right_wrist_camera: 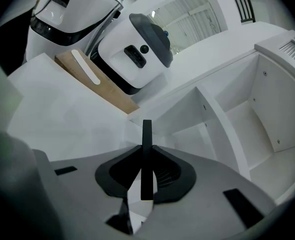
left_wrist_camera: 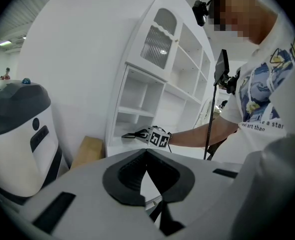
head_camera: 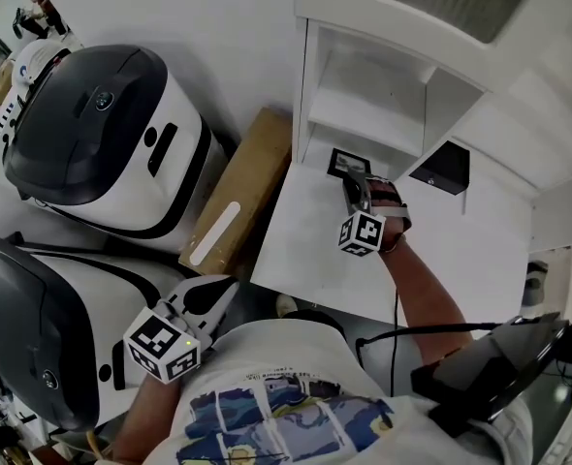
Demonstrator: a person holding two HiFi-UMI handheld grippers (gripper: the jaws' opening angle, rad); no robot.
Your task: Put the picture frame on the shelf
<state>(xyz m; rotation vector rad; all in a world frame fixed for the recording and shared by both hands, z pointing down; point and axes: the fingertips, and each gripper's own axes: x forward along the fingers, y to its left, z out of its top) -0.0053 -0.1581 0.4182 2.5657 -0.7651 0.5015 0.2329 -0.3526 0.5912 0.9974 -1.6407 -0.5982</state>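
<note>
A small black picture frame [head_camera: 347, 163] stands over the white shelf unit's lower ledge [head_camera: 296, 240], at the mouth of a low compartment. My right gripper [head_camera: 357, 188] is shut on its near edge. In the right gripper view the frame [right_wrist_camera: 146, 131] shows edge-on as a thin black strip pinched between the jaws of the right gripper [right_wrist_camera: 146, 154]. My left gripper [head_camera: 206, 296] hangs low at the left, away from the shelf, jaws shut on nothing. The left gripper view shows the left gripper [left_wrist_camera: 146, 155], and the right gripper [left_wrist_camera: 143, 134] holding the frame [left_wrist_camera: 129, 135] at the shelf.
Two large white-and-black machines [head_camera: 102, 134] [head_camera: 34, 342] stand left of the shelf, with a cardboard box [head_camera: 242, 194] leaning between them and the shelf. A black object [head_camera: 444, 168] sits in a compartment to the right. A dark screen on a mount [head_camera: 494, 356] is at lower right.
</note>
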